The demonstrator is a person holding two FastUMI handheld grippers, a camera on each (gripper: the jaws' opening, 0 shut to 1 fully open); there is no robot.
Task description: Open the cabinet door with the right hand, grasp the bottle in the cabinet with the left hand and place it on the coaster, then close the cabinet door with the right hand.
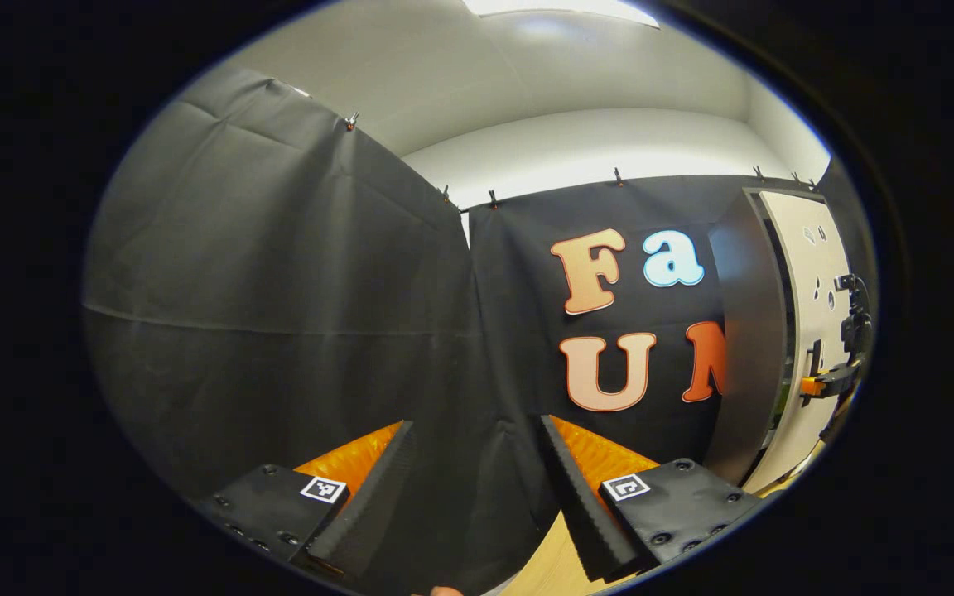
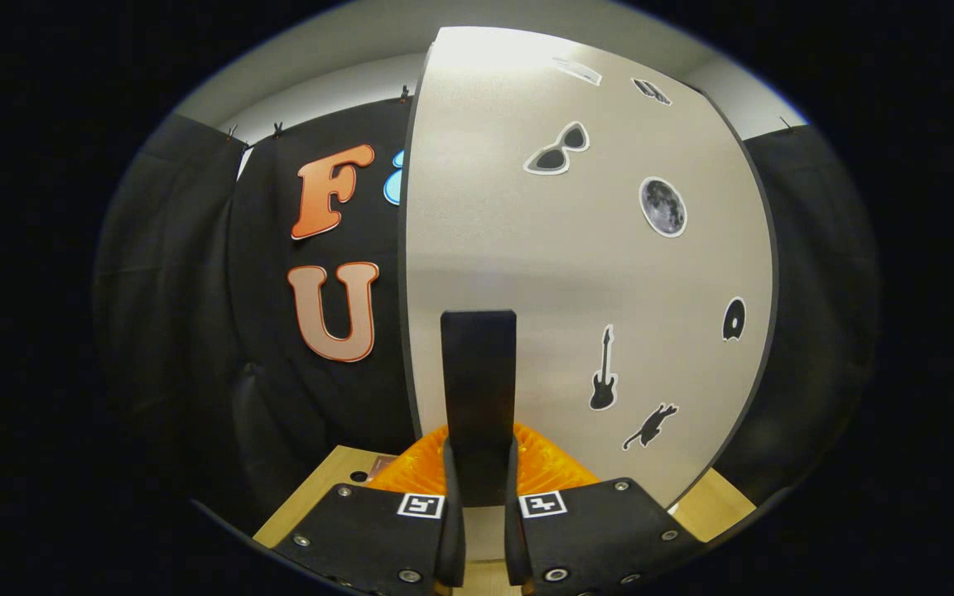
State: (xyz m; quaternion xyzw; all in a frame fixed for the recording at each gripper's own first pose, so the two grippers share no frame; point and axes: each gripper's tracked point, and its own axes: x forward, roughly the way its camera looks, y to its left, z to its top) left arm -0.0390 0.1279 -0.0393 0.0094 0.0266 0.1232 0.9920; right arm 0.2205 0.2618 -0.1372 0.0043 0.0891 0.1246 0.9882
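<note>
The cabinet's pale door [image 2: 576, 273], dotted with small stickers, stands right in front of me in the right gripper view. My right gripper [image 2: 481, 476] is shut on its black upright handle [image 2: 478, 372], one finger on each side. The left gripper view has the cabinet at the far right: a dark side panel [image 1: 746, 348], a narrow gap, then the door [image 1: 804, 273], with the right gripper [image 1: 833, 382] at the handle. My left gripper [image 1: 475, 424] is open and holds nothing, facing the black cloth wall. The inside of the cabinet is hidden.
A light wooden tabletop [image 2: 320, 488] runs under the cabinet and under my left gripper [image 1: 547, 563]. A small reddish-brown flat thing [image 2: 379, 468] lies on it, mostly hidden behind my right gripper. Black cloth walls [image 1: 278, 290] close in the left and back.
</note>
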